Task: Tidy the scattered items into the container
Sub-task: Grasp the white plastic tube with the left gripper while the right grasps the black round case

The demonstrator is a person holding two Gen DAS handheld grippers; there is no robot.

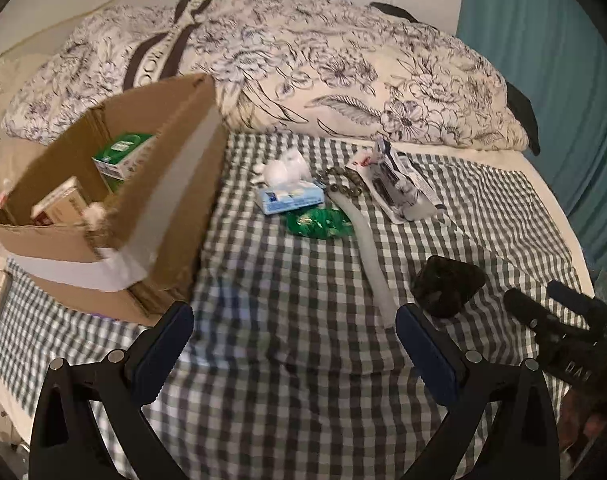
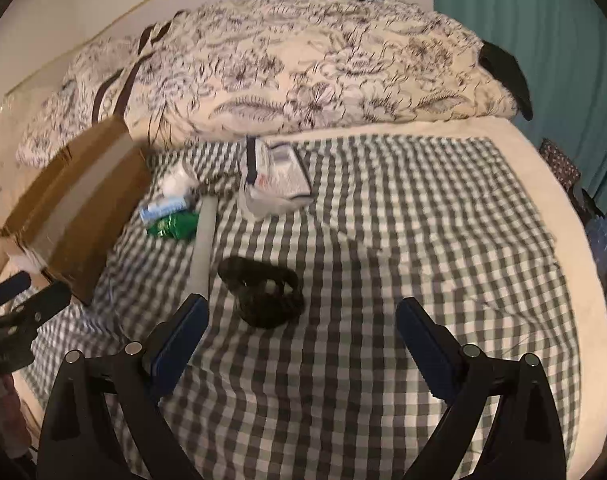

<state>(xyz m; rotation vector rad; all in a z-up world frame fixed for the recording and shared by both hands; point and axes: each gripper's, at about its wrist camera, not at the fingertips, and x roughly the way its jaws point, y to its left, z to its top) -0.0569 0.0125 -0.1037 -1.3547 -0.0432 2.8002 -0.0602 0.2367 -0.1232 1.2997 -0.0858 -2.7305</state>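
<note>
Cardboard box (image 1: 115, 200) sits at the left on the checked sheet (image 1: 295, 360), holding a green carton (image 1: 121, 158). Right of it lie a tissue pack (image 1: 289, 196), green wrapper (image 1: 317, 222), white tube (image 1: 369, 256) and black object (image 2: 263, 292). Left gripper (image 1: 294, 330) and right gripper (image 2: 302, 322) both hover with jaws apart, empty.

the left gripper (image 1: 293, 316) hangs spread wide over the checked sheet (image 1: 287, 360), beside the cardboard box (image 1: 143, 184).
</note>
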